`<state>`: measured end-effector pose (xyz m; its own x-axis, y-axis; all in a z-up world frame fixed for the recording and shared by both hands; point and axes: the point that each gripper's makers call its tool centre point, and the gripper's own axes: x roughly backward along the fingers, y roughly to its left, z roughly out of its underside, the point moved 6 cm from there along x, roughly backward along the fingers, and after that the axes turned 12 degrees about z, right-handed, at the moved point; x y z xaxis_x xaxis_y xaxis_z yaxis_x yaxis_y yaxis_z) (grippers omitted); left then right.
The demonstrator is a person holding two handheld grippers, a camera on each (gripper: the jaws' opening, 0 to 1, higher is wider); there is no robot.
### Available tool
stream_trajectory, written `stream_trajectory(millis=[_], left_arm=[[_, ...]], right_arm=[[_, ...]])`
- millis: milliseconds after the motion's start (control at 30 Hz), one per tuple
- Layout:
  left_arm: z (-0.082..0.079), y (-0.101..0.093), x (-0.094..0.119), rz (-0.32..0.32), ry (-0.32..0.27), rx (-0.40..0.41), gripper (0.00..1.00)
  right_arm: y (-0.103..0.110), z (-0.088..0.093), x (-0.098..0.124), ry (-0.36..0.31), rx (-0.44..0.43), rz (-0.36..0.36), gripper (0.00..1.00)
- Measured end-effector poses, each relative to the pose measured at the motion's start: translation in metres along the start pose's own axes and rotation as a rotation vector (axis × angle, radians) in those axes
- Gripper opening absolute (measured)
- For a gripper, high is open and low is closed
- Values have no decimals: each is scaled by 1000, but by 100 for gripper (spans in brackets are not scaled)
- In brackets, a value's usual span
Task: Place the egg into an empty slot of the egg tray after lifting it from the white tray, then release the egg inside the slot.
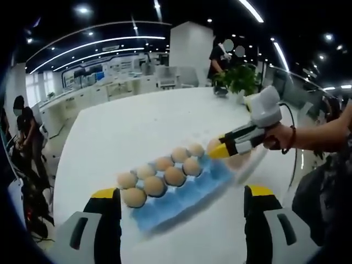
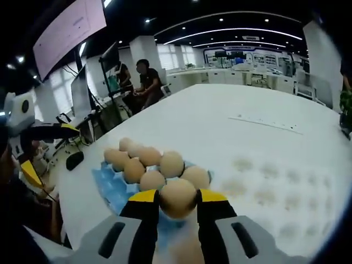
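A blue egg tray [image 1: 165, 212] lies on the white table, and several brown eggs [image 1: 174, 175] sit in its slots. My right gripper [image 2: 177, 199] is shut on a brown egg [image 2: 177, 197], held just above the near end of the blue egg tray [image 2: 110, 187]. In the left gripper view the right gripper [image 1: 221, 148] reaches in from the right, its yellow tips at the tray's far right corner. My left gripper [image 1: 181, 192] stands open, with nothing between its jaws, in front of the tray. A white tray [image 2: 264, 187] with shallow dimples lies to the right.
The left gripper [image 2: 49, 132] shows at the left edge of the right gripper view. A potted plant [image 1: 239, 77] stands at the table's far side. People sit at desks with monitors [image 2: 82, 91] beyond the table edge.
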<state>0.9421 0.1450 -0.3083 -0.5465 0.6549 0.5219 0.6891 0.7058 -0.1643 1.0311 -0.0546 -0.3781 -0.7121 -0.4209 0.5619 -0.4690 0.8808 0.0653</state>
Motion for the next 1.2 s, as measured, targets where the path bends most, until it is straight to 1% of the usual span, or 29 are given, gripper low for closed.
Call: stream_trajectory(millis=[300, 400, 500, 600, 667, 700, 800, 833, 933, 1000, 1033, 1067, 1200], left_arm=[[5, 3, 7, 0, 8, -11, 94], [5, 5, 8, -1, 0, -13, 94], [6, 7, 8, -10, -1, -14, 94], [5, 7, 6, -1, -7, -17, 94], [5, 7, 4, 2, 0, -23, 94], [5, 8, 3, 0, 3, -26, 94], [5, 8, 2, 2, -5, -21, 94], [5, 8, 1, 3, -9, -20, 94], [6, 7, 0, 2, -1, -25, 94], [6, 7, -1, 6, -3, -25, 94], [7, 7, -1, 9, -4, -25, 94], [7, 7, -2, 9, -3, -27, 94], [7, 7, -2, 8, -6, -31, 94]], right_arm=[[4, 6, -7, 6, -43, 20, 28], [4, 7, -10, 0, -56, 32, 28], [3, 8, -12, 1, -61, 45, 28], [2, 10, -14, 4, -62, 53, 28], [2, 13, -15, 12, -70, 56, 28], [2, 12, -15, 5, -54, 60, 28], [3, 13, -16, 14, -47, 58, 28], [3, 13, -16, 6, -38, 60, 28], [4, 13, -17, 1, -4, 63, 28], [5, 14, -18, 3, 23, 68, 25], [8, 13, -18, 1, 21, 49, 26], [6, 13, -17, 4, 20, 65, 26], [6, 13, -17, 1, 31, 63, 26]])
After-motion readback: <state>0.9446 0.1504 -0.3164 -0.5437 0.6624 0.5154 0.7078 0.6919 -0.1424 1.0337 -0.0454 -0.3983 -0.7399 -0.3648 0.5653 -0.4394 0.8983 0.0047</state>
